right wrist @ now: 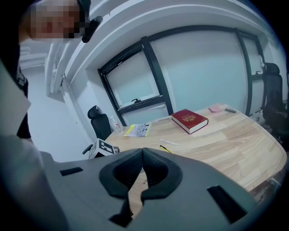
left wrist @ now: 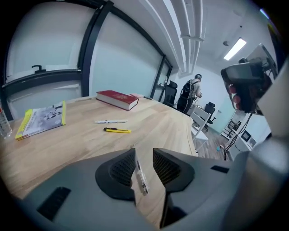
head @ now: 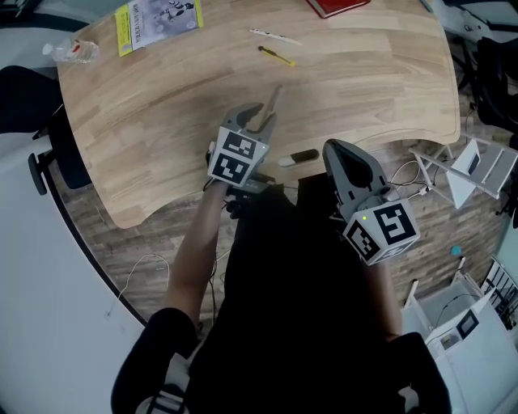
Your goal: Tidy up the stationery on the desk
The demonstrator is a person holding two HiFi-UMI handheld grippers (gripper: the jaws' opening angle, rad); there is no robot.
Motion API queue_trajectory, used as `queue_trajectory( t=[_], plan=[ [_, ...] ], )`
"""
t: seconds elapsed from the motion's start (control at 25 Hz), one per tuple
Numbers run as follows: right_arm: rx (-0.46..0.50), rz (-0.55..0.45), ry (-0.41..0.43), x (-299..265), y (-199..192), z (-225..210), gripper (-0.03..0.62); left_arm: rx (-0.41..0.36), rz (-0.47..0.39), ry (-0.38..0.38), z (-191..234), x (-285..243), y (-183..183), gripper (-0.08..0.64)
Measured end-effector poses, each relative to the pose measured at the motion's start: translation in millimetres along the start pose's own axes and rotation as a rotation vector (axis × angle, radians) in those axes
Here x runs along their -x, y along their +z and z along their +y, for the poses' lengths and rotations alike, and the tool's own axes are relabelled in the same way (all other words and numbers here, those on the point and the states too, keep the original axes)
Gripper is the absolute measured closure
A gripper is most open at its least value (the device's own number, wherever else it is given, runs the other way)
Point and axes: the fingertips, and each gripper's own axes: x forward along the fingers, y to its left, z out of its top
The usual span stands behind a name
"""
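Observation:
My left gripper [head: 265,103] hovers over the near middle of the wooden desk [head: 388,89], open. A white pen with a barcode label [left wrist: 141,177] lies in the gap between its jaws, close to the left pad. Farther out lie another white pen [head: 273,35], a yellow utility knife [head: 277,56], a red book [head: 336,6] and a yellow-edged booklet [head: 158,23]. A dark marker [head: 299,157] rests at the desk's front edge. My right gripper [head: 330,148] is held off the front edge, shut with nothing in it [right wrist: 142,151].
A plastic bottle [head: 73,51] lies at the desk's far left corner. A pink note [right wrist: 216,108] sits beyond the red book [right wrist: 189,120]. A black office chair [head: 48,162] stands left of the desk; white stands [head: 461,166] and cables crowd the floor at right.

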Motion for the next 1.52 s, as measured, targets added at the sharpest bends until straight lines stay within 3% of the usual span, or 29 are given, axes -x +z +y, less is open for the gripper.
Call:
queue_trajectory(
  t=[0.28,0.48,0.76,0.92,1.2,1.52],
  plan=[
    [-0.009,0.032,-0.029,1,-12,-11,0.572,-0.004,0.122,-0.012,1,-43,-32,0.438],
    [-0.027,0.047,-0.047,4,-20,-20,0.572,0.059,0.171,0.016,9,-61,-43,0.437],
    [-0.017,0.064,-0.040,3,-21,-24,0.572,0.073,0.194,0.055,14,-78,-51,0.439],
    [-0.015,0.070,-0.043,2,-23,-25,0.572,0.038,0.199,0.107,21,-81,-52,0.459],
    [-0.023,0.075,-0.044,3,-28,-23,0.572,0.020,0.199,0.133,24,-80,-53,0.489],
    [-0.034,0.059,-0.052,3,-26,-19,0.572,0.064,0.162,0.157,29,-71,-49,0.494]
  ],
)
